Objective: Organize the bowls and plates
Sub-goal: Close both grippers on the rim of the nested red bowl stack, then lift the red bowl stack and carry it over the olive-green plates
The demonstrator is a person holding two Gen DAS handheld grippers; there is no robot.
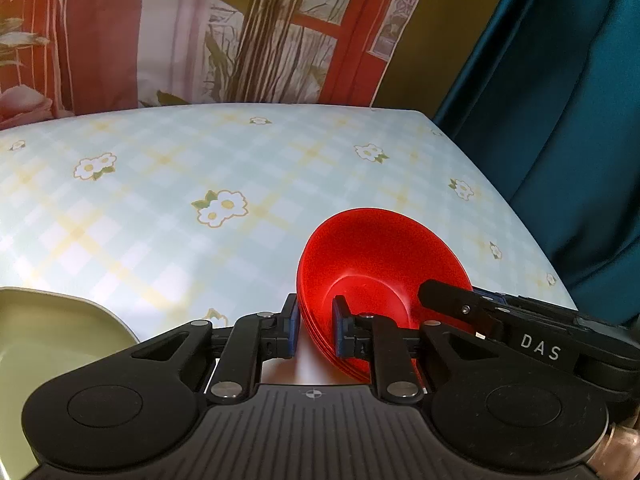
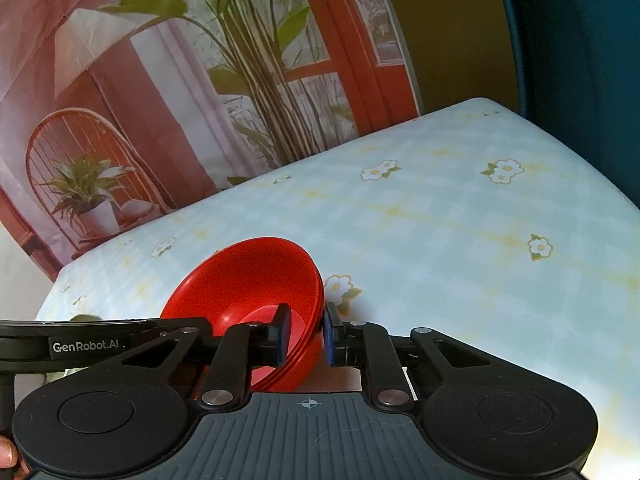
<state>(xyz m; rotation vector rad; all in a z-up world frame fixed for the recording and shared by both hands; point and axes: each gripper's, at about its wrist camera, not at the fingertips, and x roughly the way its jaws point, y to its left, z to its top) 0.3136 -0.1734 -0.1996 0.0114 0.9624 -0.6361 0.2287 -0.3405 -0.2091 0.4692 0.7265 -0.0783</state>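
Red bowls [image 1: 372,276], a few nested in one stack, sit near the front edge of the flowery table [image 1: 200,168]. The left gripper [image 1: 316,330] pinches the rim on one side, and the right gripper [image 2: 306,334] pinches the rim on the other side. Both are squeezed tight on the stack. A pale green plate [image 1: 52,328] lies off to the left. To do this step well, I think both hands should lift together and keep the stack level, so no bowl slips out.

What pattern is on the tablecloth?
The tablecloth has a pale blue and yellow check with white flowers, clearest in the left wrist view.
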